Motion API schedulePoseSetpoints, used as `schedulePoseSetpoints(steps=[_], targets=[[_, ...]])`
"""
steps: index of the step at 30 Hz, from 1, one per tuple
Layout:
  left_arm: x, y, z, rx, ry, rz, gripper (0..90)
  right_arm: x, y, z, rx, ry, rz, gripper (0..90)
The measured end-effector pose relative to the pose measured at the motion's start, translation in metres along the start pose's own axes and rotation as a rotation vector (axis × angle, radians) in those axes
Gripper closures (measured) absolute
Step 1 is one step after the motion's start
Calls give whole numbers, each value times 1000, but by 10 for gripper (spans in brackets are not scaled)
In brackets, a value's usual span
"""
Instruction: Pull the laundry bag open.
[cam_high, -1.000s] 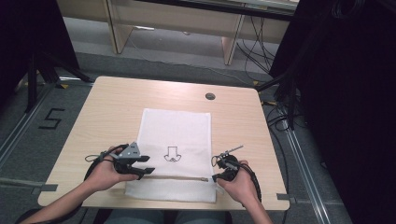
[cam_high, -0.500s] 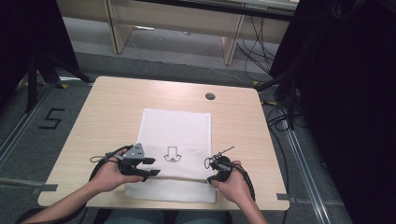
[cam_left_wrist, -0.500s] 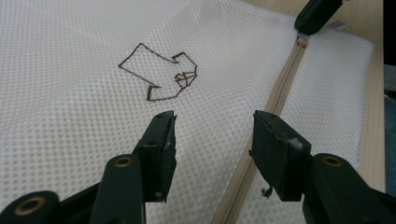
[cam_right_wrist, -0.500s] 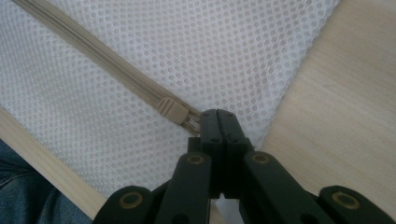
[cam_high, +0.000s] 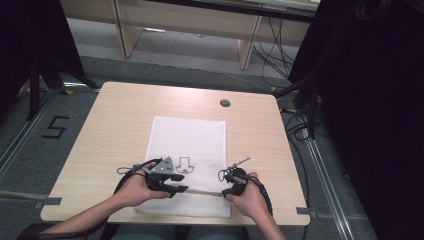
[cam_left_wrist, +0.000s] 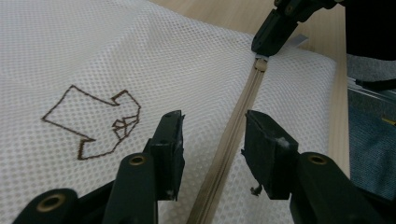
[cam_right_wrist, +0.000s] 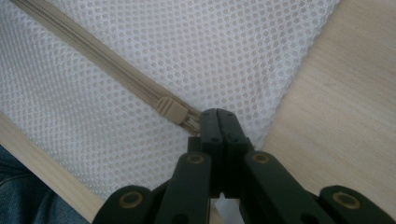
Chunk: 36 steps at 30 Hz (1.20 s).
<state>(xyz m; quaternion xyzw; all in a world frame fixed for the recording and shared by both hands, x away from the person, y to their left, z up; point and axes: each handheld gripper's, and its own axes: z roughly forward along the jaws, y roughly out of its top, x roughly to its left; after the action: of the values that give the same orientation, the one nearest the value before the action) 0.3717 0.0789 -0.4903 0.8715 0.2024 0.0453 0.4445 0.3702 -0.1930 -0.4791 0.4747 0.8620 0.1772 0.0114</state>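
A white mesh bag lies flat on the wooden table, with a brown arrow outline stitched on it. A beige zipper runs along its near edge. My left gripper hovers low over the bag with the zipper tape between its jaws. Those jaws have just been closing, but the pads stand apart from the tape, so it is open. My right gripper is shut on the zipper pull right beside the beige slider. In the high view the left gripper and right gripper face each other along the zipper.
A round cable hole sits near the table's far edge. Bare wood surrounds the bag on the left and right. The table's near edge runs just behind both hands. Cables and a stand crowd the floor at right.
My left gripper has slid right along the zipper toward the right gripper, and its jaws have narrowed. The right gripper has stayed in place, shut.
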Motion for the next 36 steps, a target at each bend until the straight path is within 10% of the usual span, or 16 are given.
schedulePoseSetpoints(steps=[36], targets=[[-27, 32, 63, 36, -115, 86, 663, -3, -1, 0, -19, 20, -3, 900]])
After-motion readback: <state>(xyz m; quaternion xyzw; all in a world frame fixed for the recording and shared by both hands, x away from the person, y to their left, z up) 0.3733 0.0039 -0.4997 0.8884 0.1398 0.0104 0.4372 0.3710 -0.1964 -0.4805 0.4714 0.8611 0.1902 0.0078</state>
